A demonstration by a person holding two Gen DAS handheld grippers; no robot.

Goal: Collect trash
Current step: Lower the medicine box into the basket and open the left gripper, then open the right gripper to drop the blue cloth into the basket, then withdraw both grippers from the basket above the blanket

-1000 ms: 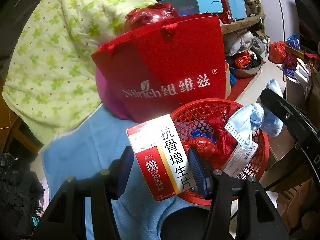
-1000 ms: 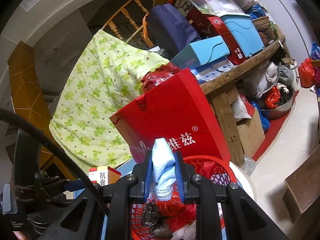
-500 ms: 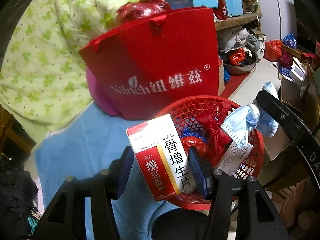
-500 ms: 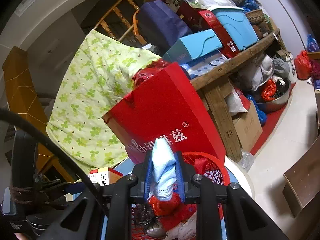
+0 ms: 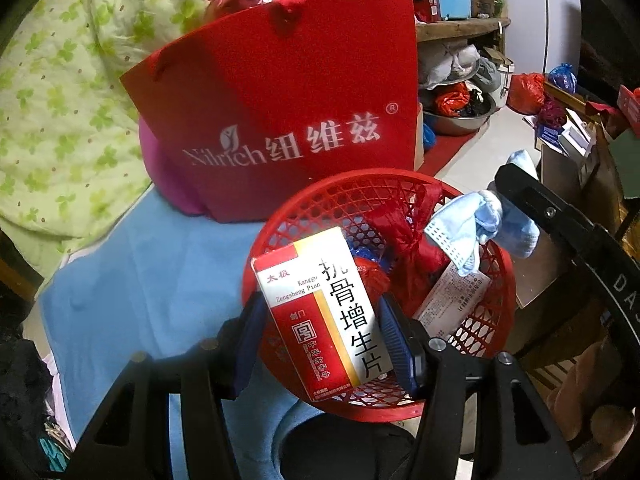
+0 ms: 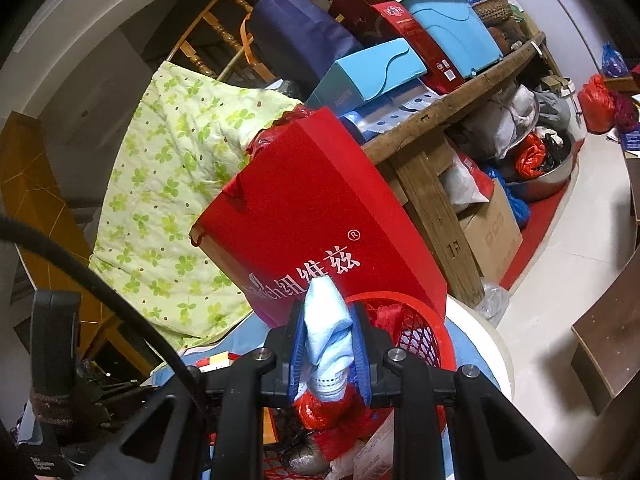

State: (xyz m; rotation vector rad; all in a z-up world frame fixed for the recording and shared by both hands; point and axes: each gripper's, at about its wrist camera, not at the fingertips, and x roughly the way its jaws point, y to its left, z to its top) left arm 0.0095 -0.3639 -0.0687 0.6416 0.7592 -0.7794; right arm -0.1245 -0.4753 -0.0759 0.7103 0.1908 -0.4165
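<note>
My left gripper (image 5: 320, 332) is shut on a red and white medicine box (image 5: 320, 312), held tilted over the near rim of a red mesh basket (image 5: 496, 272). The basket holds red plastic bags, a paper slip and other scraps. My right gripper (image 6: 328, 352) is shut on a crumpled light blue face mask (image 6: 326, 324), above the same basket (image 6: 420, 332). In the left wrist view the mask (image 5: 480, 220) hangs over the basket's right side from the right gripper's black frame.
A red paper bag (image 5: 288, 112) with white lettering stands right behind the basket. A green-patterned quilt (image 5: 60, 80) lies to the left, over a blue cloth (image 5: 140, 280). A cluttered wooden shelf (image 6: 460, 100) with boxes sits at the right, and white floor (image 6: 560, 280) beyond.
Both grippers have sunk a little toward the basket, each keeping its hold. The basket sits larger and closer under the medicine box than before.
</note>
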